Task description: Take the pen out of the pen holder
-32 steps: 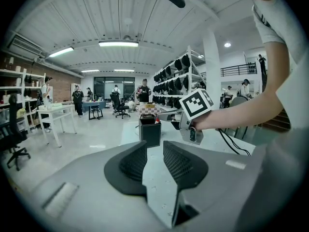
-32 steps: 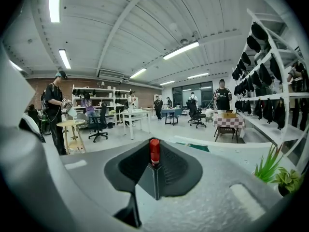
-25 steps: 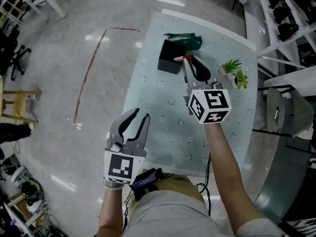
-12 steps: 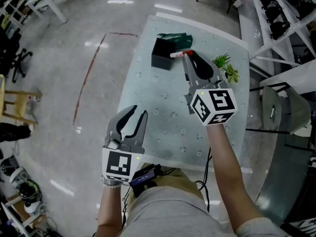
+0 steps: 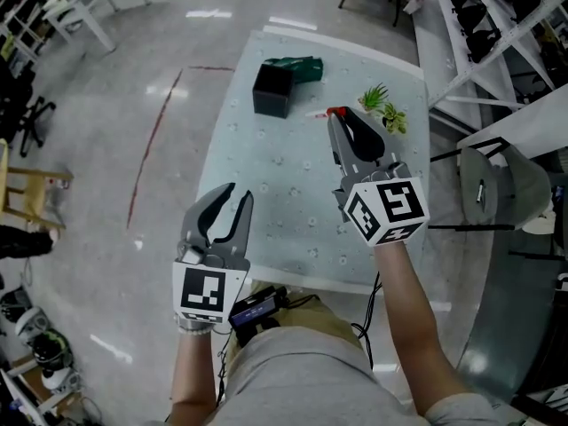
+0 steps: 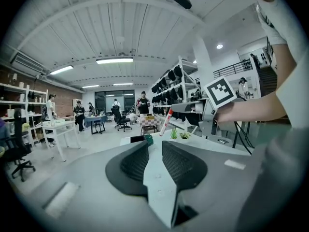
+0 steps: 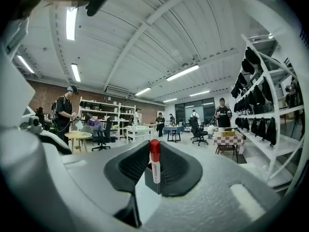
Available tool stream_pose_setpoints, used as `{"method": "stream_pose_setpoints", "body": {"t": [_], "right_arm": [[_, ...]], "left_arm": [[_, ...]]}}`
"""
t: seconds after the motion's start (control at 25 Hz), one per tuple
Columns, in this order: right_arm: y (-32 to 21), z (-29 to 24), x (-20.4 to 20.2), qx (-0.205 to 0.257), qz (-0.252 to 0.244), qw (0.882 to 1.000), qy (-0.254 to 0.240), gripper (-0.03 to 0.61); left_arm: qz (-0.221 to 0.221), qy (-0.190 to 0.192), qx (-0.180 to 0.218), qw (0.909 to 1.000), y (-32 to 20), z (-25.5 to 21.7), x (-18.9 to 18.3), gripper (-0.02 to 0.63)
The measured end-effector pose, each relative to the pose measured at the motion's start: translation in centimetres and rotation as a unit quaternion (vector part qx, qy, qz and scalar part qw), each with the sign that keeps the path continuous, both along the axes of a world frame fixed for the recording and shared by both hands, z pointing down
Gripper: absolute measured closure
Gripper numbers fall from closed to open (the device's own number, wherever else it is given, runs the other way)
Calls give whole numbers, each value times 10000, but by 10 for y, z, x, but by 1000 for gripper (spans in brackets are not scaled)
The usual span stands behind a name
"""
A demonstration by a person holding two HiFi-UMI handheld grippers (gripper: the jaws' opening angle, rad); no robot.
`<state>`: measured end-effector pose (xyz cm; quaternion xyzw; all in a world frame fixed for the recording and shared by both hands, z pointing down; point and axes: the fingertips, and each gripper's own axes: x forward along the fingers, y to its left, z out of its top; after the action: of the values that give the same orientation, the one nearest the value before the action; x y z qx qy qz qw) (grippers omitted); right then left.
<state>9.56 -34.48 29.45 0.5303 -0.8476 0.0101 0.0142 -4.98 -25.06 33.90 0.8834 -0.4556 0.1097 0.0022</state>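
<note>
A white pen (image 5: 318, 113) with a red cap is pinched at the tips of my right gripper (image 5: 335, 118), which is shut on it. The pen hangs over the table, clear of the black pen holder (image 5: 272, 90) and to its right. In the right gripper view the pen (image 7: 155, 170) stands upright between the pads. My left gripper (image 5: 232, 193) is at the table's near left edge, open; its jaws have just been closing a little, with nothing between them. The left gripper view shows the pen (image 6: 166, 123) raised above the pen holder (image 6: 137, 139).
A dark green object (image 5: 297, 67) lies behind the holder. Two small potted plants (image 5: 382, 109) stand at the far right of the pale speckled table (image 5: 293, 193). A shelving rack and a grey chair (image 5: 497, 185) are to the right. People and desks show far off in both gripper views.
My right gripper has lifted away from the pen holder with the pen, which now hangs free of it. The left gripper has risen a little.
</note>
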Motion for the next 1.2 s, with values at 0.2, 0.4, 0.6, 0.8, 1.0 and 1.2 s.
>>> {"method": "stream_pose_setpoints", "body": {"t": [0.2, 0.4, 0.6, 0.8, 1.0, 1.2], "right_arm": [[37, 0, 16, -33, 31, 10000, 44, 515], [68, 1, 28, -74, 62, 10000, 15, 515], [98, 5, 34, -148, 27, 9999, 34, 515], [122, 14, 38, -247, 17, 9997, -2, 515], [143, 23, 43, -372, 24, 9993, -33, 515], [161, 27, 47, -473, 69, 9988, -70, 515]], "left_arm": [[48, 2, 159, 9999, 13, -12, 11, 541], [28, 20, 250, 9997, 25, -19, 18, 549], [-68, 59, 290, 9995, 36, -23, 19, 569], [-99, 5, 321, 9994, 47, -23, 19, 591], [-92, -41, 345, 9994, 58, -22, 24, 609], [-62, -72, 341, 9994, 66, -21, 26, 614]]}}
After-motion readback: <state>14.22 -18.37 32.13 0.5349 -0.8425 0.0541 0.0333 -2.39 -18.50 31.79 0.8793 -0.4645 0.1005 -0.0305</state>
